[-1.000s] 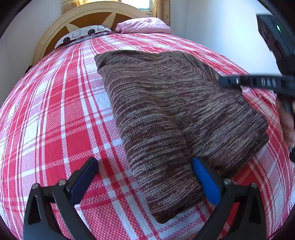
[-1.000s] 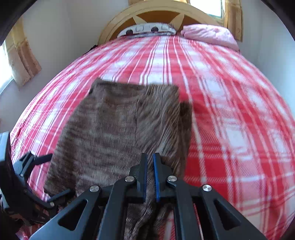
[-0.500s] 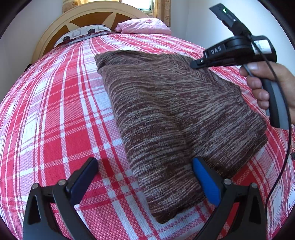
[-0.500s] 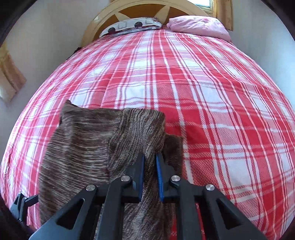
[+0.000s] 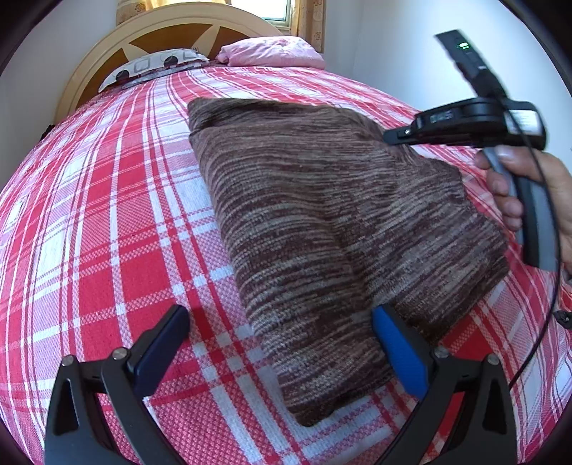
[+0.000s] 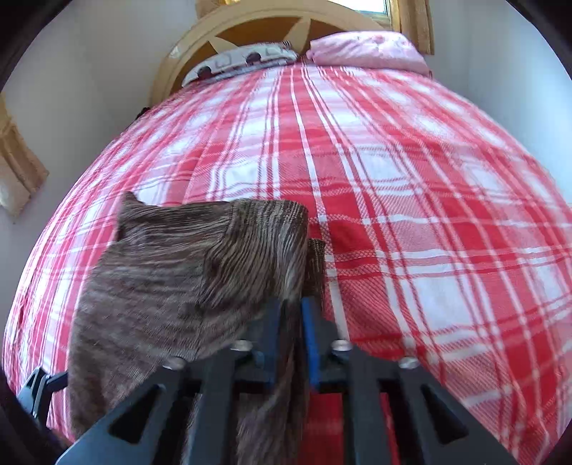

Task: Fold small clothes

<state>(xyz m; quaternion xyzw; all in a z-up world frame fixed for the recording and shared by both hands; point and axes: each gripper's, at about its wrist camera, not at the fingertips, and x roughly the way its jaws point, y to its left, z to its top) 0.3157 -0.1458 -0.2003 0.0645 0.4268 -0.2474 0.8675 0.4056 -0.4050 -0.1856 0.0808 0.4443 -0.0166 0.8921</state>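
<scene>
A brown marled knit garment lies folded on the red and white checked bedspread. My left gripper is open over its near corner, one blue pad touching the knit and the other on the bedspread. My right gripper is shut on the garment's right edge and holds that flap lifted above the rest of the garment. In the left wrist view the right gripper's body hangs over the garment's far right side, held by a hand.
A patterned pillow and a pink pillow lie against the wooden headboard at the far end. White walls flank the bed. A black cable hangs from the right gripper.
My right gripper has lifted the garment's right edge higher and carried it leftward over the garment. My left gripper has stayed open in the same place.
</scene>
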